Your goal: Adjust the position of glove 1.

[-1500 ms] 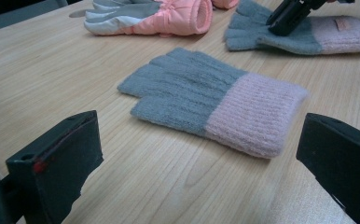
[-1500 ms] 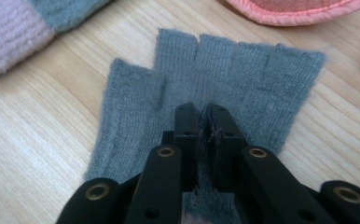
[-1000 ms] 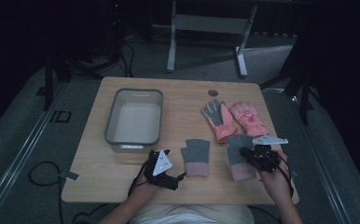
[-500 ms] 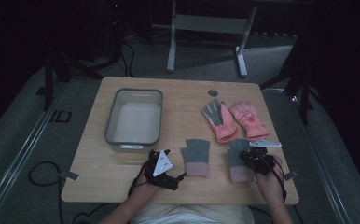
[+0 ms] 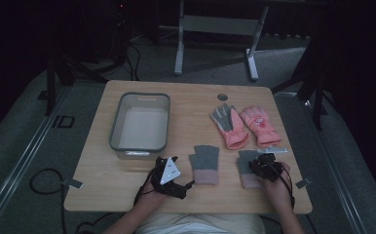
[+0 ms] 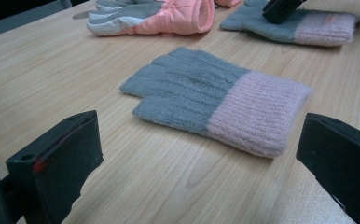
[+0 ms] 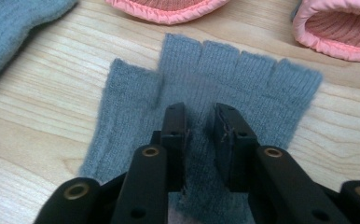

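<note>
The light wooden rectangular table [image 5: 186, 112] carries all items. The high view shows a grey-rimmed rectangular plastic tub [image 5: 140, 122] standing left of centre; the two gripper views frame the gloves at close range.

Right of the tub lie two pink padded winter gloves [image 5: 244, 124] side by side, the left one with a grey palm. Nearer the person than these lie two grey knitted fingerless gloves with pink ribbed cuffs. The first knitted glove [image 5: 205, 164] lies flat just right of the tub's near corner. The second knitted glove [image 5: 247, 168] lies further right, below the pink pair.

No writing is legible; a small patch on the second glove's cuff in the left gripper view is too blurred to read.

The left gripper [image 6: 201, 158] rests on the table in front of the tub, beside the first knitted glove [image 6: 215, 100], jaws wide apart and holding nothing. The right gripper [image 7: 199, 123] sits on the second knitted glove [image 7: 243, 79], jaws nearly together with a fold of grey knit pinched between them, below the finger stubs.
</note>
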{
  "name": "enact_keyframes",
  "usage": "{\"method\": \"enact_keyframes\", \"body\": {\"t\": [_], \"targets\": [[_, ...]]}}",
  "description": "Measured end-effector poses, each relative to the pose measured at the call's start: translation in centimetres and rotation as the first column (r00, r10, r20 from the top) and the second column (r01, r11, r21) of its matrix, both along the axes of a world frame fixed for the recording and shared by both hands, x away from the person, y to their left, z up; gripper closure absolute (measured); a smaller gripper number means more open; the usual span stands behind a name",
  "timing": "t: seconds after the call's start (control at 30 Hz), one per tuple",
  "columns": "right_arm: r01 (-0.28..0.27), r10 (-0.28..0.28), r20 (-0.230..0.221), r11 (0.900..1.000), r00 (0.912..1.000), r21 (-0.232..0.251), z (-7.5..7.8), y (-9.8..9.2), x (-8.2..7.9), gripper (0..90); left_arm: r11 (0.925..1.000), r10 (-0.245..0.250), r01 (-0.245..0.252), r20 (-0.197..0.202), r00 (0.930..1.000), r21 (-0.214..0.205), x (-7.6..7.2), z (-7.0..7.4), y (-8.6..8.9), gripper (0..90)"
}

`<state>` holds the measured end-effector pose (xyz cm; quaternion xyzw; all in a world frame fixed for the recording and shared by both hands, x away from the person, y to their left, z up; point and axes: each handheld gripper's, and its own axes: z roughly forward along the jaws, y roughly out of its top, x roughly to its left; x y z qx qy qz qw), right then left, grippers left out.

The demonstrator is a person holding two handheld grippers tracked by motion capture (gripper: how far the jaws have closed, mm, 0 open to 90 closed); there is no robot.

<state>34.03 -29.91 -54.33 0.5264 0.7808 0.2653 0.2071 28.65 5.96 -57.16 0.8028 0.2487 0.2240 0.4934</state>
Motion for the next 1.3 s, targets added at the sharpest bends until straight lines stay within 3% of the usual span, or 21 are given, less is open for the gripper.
{"method": "enact_keyframes", "body": {"t": [0.13,0.23,0.37,0.73,0.87,0.93,1.1,1.2,1.3], "targets": [[-0.008,0.008,-0.001,1.0000,1.0000,-0.002,0.2,-0.2,0.0,68.4,1.0000,-0.001,0.001,0.001,1.0000,0.003,0.0,0.0,0.0,0.0],[-0.036,0.037,0.032,0.9990,0.9988,-0.027,1.2,-0.4,-0.2,68.5,1.0000,-0.002,0.002,0.001,1.0000,0.002,0.0,0.0,0.0,0.0],[-0.118,0.118,0.014,0.9929,0.9929,0.012,2.2,-1.2,-0.1,64.2,1.0000,-0.001,0.001,0.000,1.0000,0.000,0.0,0.0,0.0,0.0],[-0.120,0.120,-0.039,0.9927,0.9920,0.014,0.5,-1.8,0.0,60.6,1.0000,0.000,0.000,0.000,1.0000,0.001,0.0,0.0,0.0,0.0],[-0.126,0.125,-0.034,0.9918,0.9915,-0.019,0.3,-1.4,-0.1,66.1,1.0000,0.000,0.000,0.000,1.0000,0.001,0.0,0.0,0.0,0.0],[-0.125,0.124,-0.043,0.9917,0.9914,-0.028,0.3,-1.2,0.0,73.6,1.0000,0.001,-0.001,-0.001,1.0000,0.001,0.0,0.0,0.0,0.0],[-0.091,0.089,-0.033,0.9942,0.9955,-0.057,0.3,-0.5,0.0,83.3,1.0000,-0.003,0.003,0.000,1.0000,-0.002,0.0,0.0,0.0,0.0],[-0.075,0.074,-0.040,0.9960,0.9965,-0.048,0.8,-0.4,-0.1,84.6,1.0000,-0.004,0.004,-0.002,1.0000,-0.005,0.0,0.0,0.1,0.0],[-0.066,0.066,-0.019,0.9977,0.9976,-0.014,2.3,-0.3,-0.4,84.9,1.0000,-0.003,0.003,-0.002,1.0000,-0.005,0.0,0.0,0.1,0.0]]}}
